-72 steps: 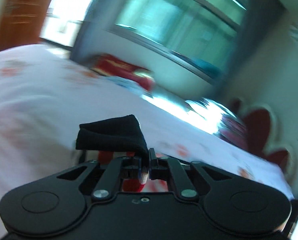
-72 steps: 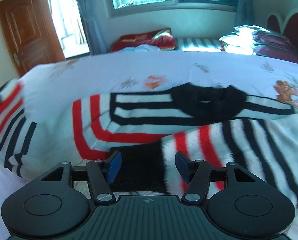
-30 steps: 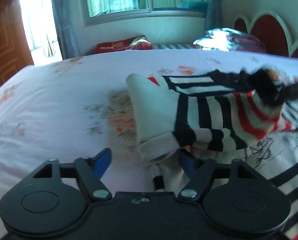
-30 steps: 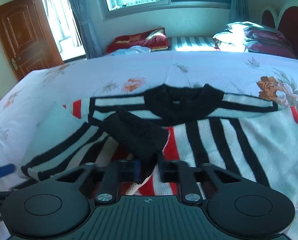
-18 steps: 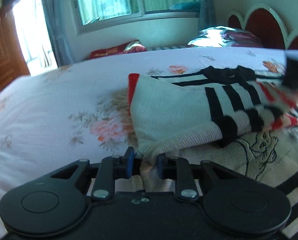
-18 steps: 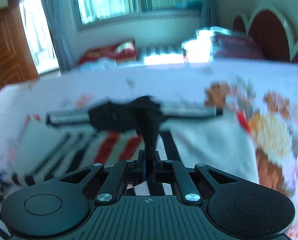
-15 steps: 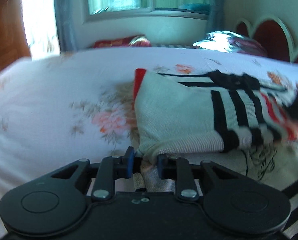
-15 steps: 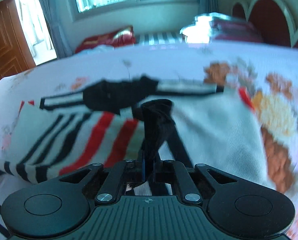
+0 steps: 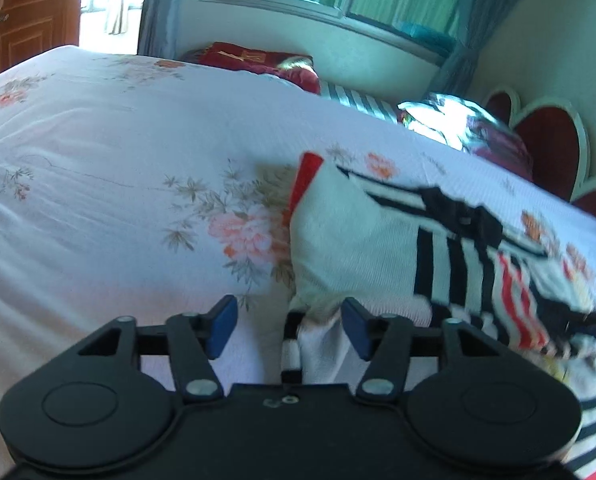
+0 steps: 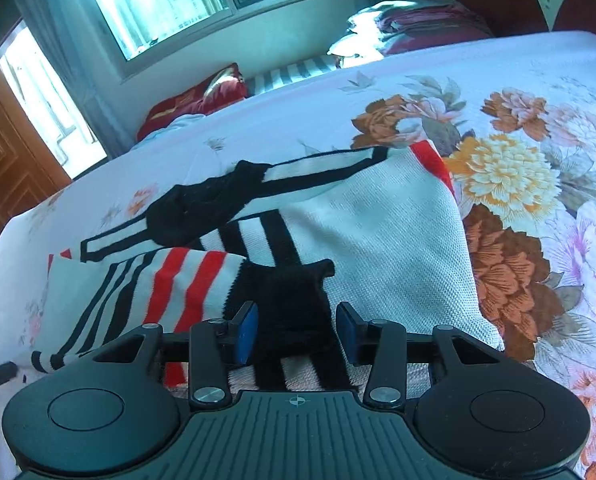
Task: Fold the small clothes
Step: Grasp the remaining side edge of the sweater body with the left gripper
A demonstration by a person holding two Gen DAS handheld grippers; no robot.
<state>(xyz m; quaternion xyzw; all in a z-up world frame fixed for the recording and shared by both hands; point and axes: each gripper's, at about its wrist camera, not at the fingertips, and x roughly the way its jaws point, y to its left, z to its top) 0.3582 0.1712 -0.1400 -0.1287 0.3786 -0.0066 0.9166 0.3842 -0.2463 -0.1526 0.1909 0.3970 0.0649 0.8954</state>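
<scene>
A small white knit sweater (image 10: pixel 386 220) with black and red stripes and a black collar (image 10: pixel 201 204) lies on the bed, its sleeves folded over the body. My right gripper (image 10: pixel 295 332) is open, its blue pads on either side of the black cuff (image 10: pixel 293 304) of the striped sleeve (image 10: pixel 169 288), which lies across the sweater. My left gripper (image 9: pixel 287 326) is open at the sweater's left edge (image 9: pixel 338 240), with a fold of white knit lying between its fingers.
The flowered bedsheet (image 9: pixel 97 184) spreads wide to the left and right (image 10: pixel 538 200). A red pillow (image 10: pixel 193 100) and folded bedding (image 10: pixel 418 24) lie at the far side under the window. A red headboard (image 9: pixel 546 148) stands at the right, a wooden door (image 9: pixel 21 12) at the left.
Both grippers have opened. The right one let go of the black cuff, which now lies on the sweater body. The left one released the sweater's folded edge.
</scene>
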